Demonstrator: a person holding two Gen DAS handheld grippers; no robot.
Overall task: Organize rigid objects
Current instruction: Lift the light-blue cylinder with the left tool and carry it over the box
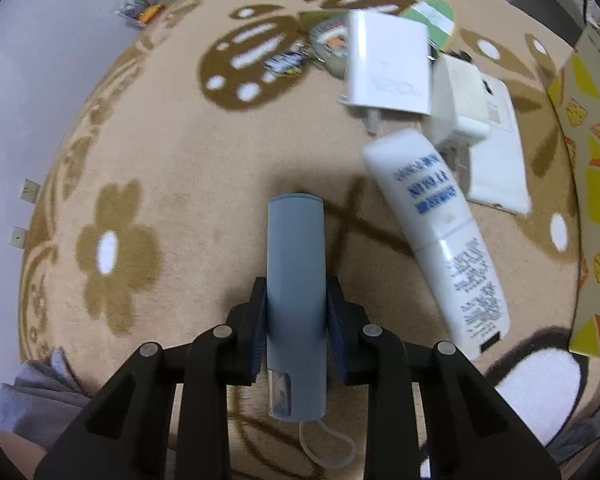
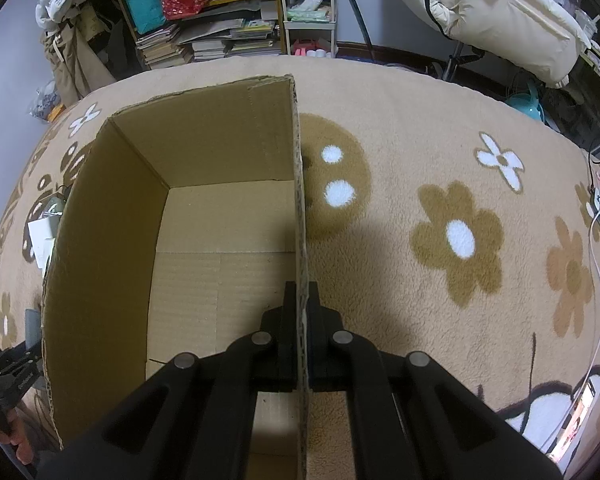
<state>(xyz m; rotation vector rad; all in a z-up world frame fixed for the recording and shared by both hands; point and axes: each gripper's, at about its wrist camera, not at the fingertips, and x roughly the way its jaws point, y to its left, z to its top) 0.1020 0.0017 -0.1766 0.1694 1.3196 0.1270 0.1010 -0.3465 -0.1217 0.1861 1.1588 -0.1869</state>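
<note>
Left gripper (image 1: 296, 320) clamps the blue tube (image 1: 296, 280), seemingly just above the rug (image 1: 180, 160). Right gripper (image 2: 301, 308) pinches the cardboard box (image 2: 220, 128) wall, steadying it. Next: carry the tube right, over the rim, then release.

L gripper (image 1: 296, 312) fingers (image 1: 257, 320) clamp blue-grey tube (image 1: 297, 280) above rug (image 1: 172, 168), white bottle (image 1: 436, 228) nearby.

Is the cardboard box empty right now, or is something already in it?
Empty, as far as shown. The cardboard box shows only bare floor inside; the right claw grips its wall, hiding a little of the near floor.
</note>
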